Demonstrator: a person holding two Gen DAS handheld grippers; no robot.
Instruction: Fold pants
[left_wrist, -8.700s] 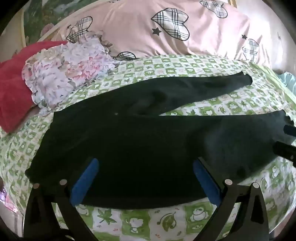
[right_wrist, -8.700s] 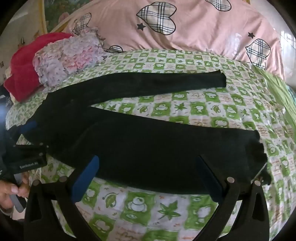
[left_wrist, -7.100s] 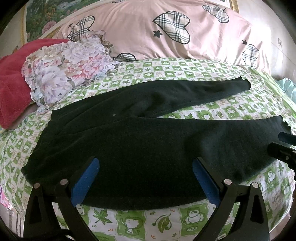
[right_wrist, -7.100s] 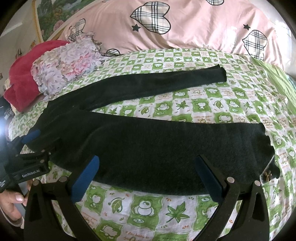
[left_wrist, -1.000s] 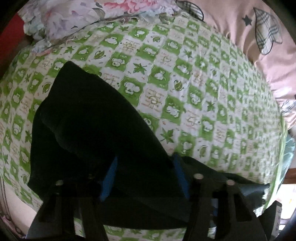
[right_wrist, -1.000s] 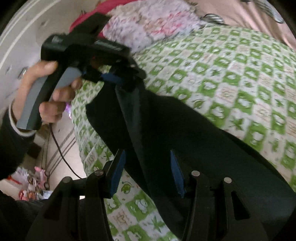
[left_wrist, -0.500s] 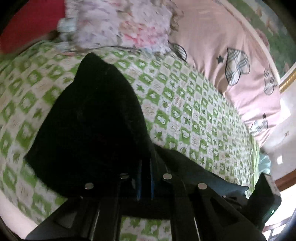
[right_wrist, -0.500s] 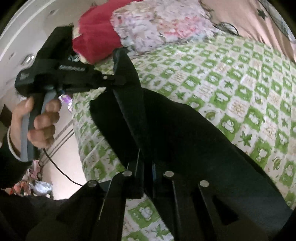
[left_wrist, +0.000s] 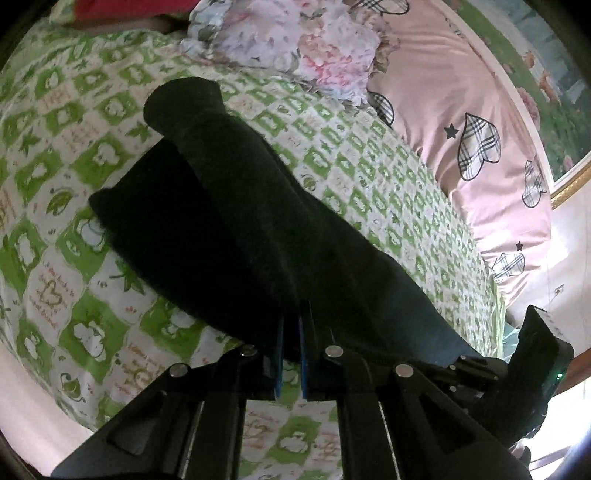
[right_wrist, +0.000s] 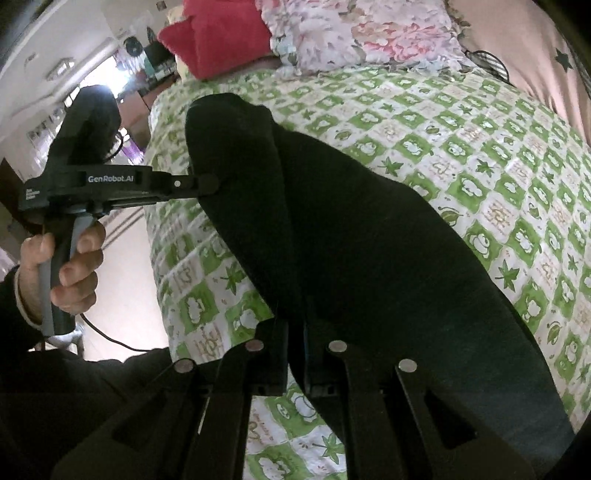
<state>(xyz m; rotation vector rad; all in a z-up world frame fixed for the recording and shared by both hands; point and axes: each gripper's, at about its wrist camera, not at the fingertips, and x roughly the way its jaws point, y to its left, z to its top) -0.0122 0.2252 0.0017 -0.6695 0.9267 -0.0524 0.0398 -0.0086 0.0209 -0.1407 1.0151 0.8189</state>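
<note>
On the bed (left_wrist: 373, 155), black pants (left_wrist: 258, 229), doubled over, across the green-checked sheet, with a floral pillow (left_wrist: 306, 40) and pink quilt (left_wrist: 461, 92) beyond. Left tool (left_wrist: 290, 354) pinched tight on the pants' near edge, blue pads almost meeting. Right tool (right_wrist: 295, 354) likewise clamped on the cloth; left hand (right_wrist: 62, 269) around its grip at the bedside.

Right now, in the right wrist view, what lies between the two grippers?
In the right wrist view, only the black pants span from the left gripper to the right gripper, both shut on the fabric, above the green-checked sheet.
</note>
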